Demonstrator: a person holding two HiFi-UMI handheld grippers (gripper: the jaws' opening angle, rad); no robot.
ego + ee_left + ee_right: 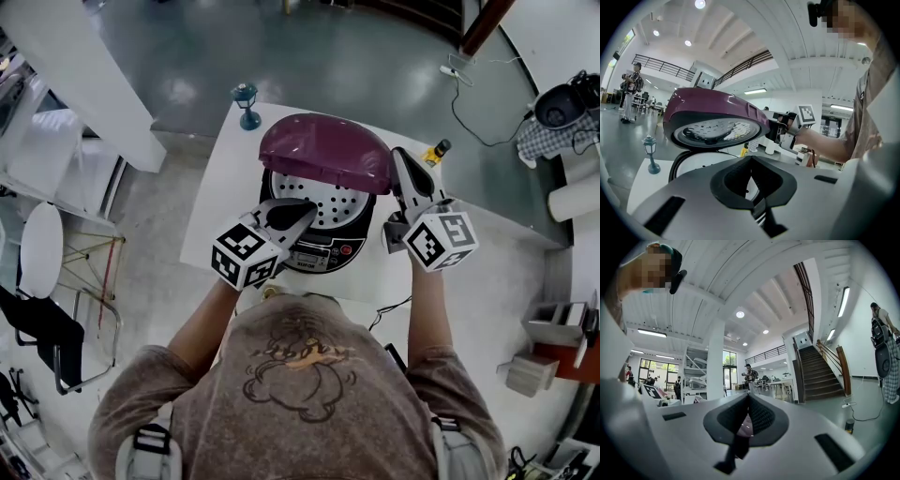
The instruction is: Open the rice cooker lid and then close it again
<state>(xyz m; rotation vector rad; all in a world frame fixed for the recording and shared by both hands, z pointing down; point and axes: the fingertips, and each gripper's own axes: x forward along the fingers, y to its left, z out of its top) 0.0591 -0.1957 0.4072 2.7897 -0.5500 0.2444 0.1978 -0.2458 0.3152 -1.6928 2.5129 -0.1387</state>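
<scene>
A white table [217,192] carries the rice cooker [323,248], which sits on its middle. A small teal lantern figurine [247,105] stands upright at the 11 o'clock corner, well apart from the cooker. At 2 o'clock a small yellow bottle [437,150] shows at the table's edge. Whether it stands on the table cannot be told.

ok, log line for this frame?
lid: raised over rice cooker | right hand-held gripper: shut, tips at lid's right edge | left hand-held gripper: shut, over cooker's front

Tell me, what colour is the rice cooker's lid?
Dark purple lid; the head view shows it best.
</scene>
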